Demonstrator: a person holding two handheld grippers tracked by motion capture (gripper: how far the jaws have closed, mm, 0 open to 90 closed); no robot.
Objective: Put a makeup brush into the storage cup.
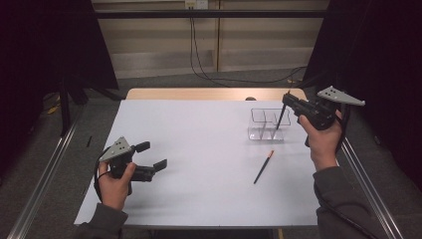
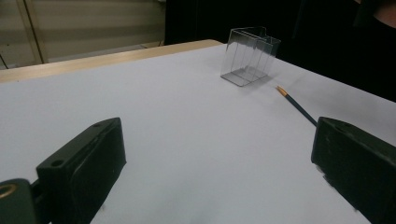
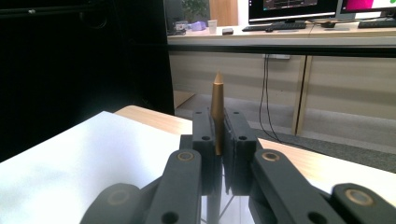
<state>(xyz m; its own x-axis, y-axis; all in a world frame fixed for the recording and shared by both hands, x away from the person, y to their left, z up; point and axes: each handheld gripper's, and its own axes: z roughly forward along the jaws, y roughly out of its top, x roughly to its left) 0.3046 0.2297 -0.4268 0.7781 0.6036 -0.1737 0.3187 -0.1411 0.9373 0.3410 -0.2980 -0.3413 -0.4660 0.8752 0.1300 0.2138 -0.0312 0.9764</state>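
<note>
My right gripper [image 1: 286, 100] is shut on a dark pencil [image 1: 280, 120] and holds it upright over a clear compartment box [image 1: 256, 130] at the table's far right. The pencil's lower end reaches down into the box. In the right gripper view its gold tip [image 3: 217, 91] sticks up between the pads of the right gripper [image 3: 218, 128]. A second dark pencil [image 1: 263, 167] with an orange end lies flat on the white table [image 1: 199, 149], nearer than the box. My left gripper [image 1: 152, 155] rests open at the near left, holding nothing.
From the left gripper [image 2: 219, 172] I see the clear box [image 2: 250, 56] and the loose pencil [image 2: 296, 105] ahead on the right. A wooden strip [image 1: 209, 93] edges the table's far side. Metal rails run along both sides, and cables hang behind.
</note>
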